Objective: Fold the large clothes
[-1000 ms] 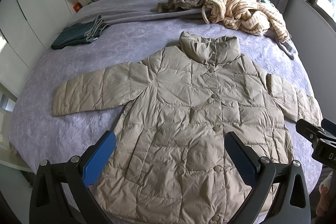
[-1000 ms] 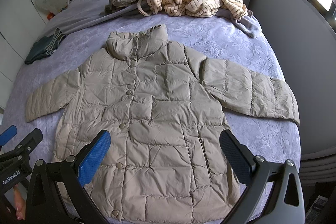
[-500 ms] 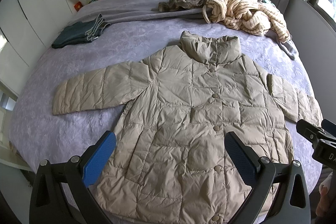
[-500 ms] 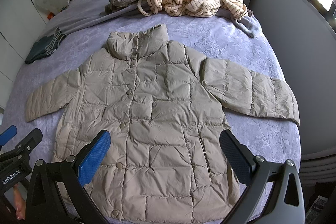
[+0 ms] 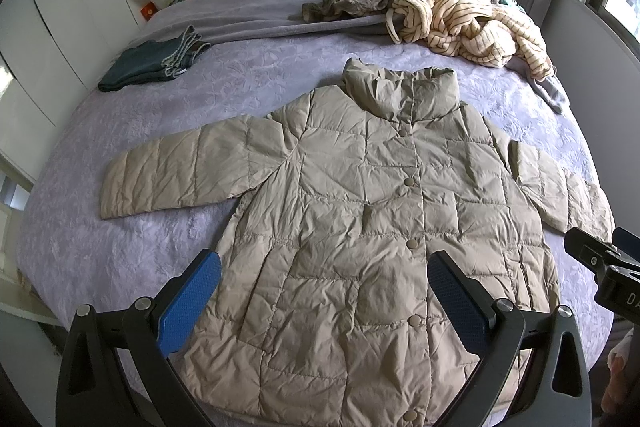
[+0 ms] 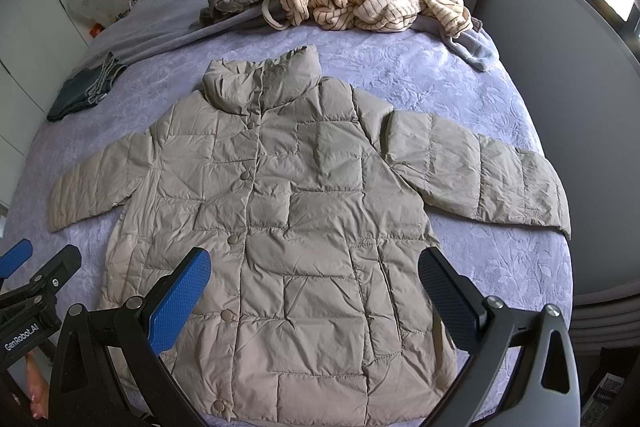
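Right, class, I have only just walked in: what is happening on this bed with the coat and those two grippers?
A person holds a gripper in each hand above a beige quilted coat spread flat, buttoned, sleeves out, on a purple bed. The left gripper and right gripper are both open and hold nothing; no fold has been made yet. Folded jeans and a heap of striped clothes lie further up the bed.

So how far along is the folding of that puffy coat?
Done: the beige coat lies spread flat, front up and buttoned, on the bed. In hand: nothing; the left tool and right tool hover open above its hem. Left: both sleeves still stick out, no fold made.
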### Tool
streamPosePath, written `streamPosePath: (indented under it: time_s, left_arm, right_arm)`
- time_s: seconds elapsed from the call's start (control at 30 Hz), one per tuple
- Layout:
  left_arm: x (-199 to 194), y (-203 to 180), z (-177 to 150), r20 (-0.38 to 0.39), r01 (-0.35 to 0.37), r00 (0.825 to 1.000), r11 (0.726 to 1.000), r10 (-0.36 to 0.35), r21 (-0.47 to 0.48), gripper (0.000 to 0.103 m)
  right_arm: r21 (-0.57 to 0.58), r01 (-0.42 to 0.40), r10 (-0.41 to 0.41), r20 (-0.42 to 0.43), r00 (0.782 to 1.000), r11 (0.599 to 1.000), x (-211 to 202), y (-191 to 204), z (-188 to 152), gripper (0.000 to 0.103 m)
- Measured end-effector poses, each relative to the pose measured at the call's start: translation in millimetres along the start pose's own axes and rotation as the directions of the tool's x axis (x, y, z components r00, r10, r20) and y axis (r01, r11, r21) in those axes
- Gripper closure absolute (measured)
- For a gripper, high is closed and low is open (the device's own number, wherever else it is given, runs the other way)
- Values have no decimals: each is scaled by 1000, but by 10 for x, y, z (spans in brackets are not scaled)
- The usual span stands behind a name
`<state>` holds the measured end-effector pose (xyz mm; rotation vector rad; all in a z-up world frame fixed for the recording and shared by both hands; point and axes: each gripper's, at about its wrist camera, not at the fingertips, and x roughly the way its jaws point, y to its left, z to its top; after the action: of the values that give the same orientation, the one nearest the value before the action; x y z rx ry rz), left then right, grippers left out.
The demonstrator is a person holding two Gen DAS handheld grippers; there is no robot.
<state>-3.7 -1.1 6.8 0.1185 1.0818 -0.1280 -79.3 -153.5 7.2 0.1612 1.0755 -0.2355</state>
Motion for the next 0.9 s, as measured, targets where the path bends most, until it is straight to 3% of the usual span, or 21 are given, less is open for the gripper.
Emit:
streamPosePath:
  time_s: [0.9]
  left_arm:
    - [3, 2, -1, -2, -1, 1000, 1000, 1, 0, 0]
  right_arm:
    - [0, -3, 3, 0, 1000, 1000, 23, 14, 1, 0]
